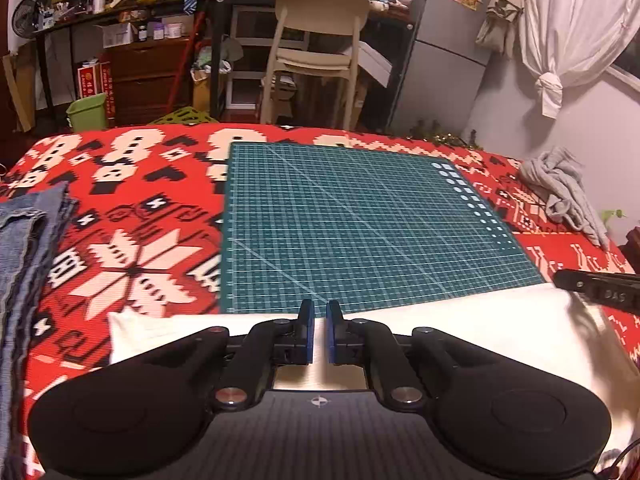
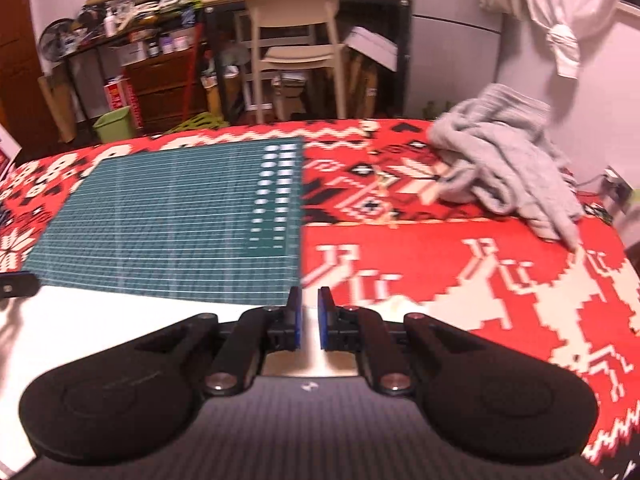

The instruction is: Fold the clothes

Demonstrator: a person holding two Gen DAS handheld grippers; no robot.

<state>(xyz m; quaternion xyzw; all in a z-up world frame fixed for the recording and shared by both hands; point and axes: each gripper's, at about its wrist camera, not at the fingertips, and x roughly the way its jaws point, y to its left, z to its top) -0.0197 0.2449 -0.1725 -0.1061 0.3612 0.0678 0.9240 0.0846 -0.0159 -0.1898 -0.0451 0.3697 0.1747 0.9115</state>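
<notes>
Left gripper (image 1: 319,309) nearly closed over the far edge of a white garment (image 1: 460,328); narrow slit between the blue pads, white cloth seen through it, pinch itself not resolvable. Right gripper (image 2: 309,295) same posture near the garment's right end (image 2: 160,312), same doubt on hold; its tip also visible at the right edge of the left view (image 1: 596,284).

White garment flat, smooth, straight-edged, lying across the near edge of a green gridded cutting mat (image 1: 360,220). Mat surface beyond the garment bare.

Red, white and black knit-pattern blanket (image 1: 140,248) under everything. Folded denim (image 1: 24,240) at the left edge, apart from the mat. Crumpled grey knit garment (image 2: 508,160) far right, well apart from the mat.

Cream chair (image 1: 316,36) and green bin (image 1: 88,110) past the far edge; bin contents not visible.
</notes>
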